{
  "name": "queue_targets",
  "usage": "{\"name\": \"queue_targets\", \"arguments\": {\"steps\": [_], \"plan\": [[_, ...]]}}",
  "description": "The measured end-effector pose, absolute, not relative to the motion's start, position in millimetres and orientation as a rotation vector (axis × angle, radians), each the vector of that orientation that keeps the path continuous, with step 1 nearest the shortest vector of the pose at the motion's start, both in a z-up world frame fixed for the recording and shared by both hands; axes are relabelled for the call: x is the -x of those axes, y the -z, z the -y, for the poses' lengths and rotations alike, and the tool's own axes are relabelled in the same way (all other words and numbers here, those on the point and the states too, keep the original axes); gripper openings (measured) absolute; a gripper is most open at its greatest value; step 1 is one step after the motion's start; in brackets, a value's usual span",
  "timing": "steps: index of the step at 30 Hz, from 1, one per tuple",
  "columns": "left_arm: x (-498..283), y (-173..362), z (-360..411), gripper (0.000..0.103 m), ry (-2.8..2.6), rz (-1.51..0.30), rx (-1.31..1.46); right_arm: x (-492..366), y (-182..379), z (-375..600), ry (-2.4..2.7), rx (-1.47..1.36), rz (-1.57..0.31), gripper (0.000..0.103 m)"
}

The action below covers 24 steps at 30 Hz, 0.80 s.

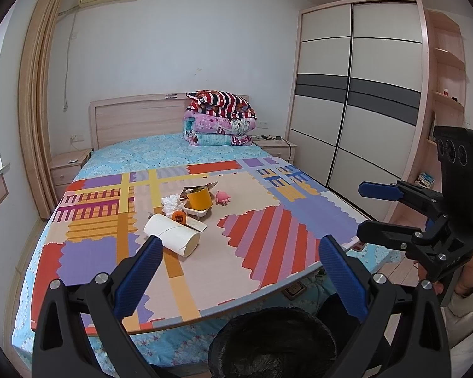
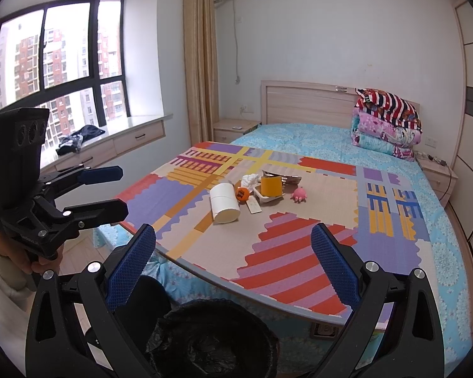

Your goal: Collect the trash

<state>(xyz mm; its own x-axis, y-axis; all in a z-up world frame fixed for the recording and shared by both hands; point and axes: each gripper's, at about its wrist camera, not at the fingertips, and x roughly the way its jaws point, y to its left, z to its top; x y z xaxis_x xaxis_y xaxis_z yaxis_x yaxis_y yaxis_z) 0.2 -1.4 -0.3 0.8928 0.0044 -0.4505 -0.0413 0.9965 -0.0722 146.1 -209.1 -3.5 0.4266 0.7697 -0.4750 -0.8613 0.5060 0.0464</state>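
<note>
Both claws hung wide and empty above the black-lined bin.
The left claw (image 1: 239,258) and right claw (image 2: 233,249) gaped over the bin (image 2: 214,340) at lower centre; the crumpled tissue (image 1: 171,202), paper roll (image 1: 172,234) and yellow cup (image 1: 199,197) lay mid-frame on the patterned board (image 1: 268,252).

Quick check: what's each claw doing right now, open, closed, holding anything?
Left claw: open, holding nothing, above the edge of the patterned mat.
Right claw: open, holding nothing, above the black-lined bin.
</note>
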Motion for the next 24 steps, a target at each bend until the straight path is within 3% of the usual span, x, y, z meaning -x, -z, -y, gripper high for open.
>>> {"name": "queue_targets", "arguments": {"steps": [24], "plan": [[0.1, 1.0, -0.6, 0.095, -0.024, -0.465, 0.087, -145.5, 5.3, 208.6, -1.027, 0.216, -0.475, 0.1]]}}
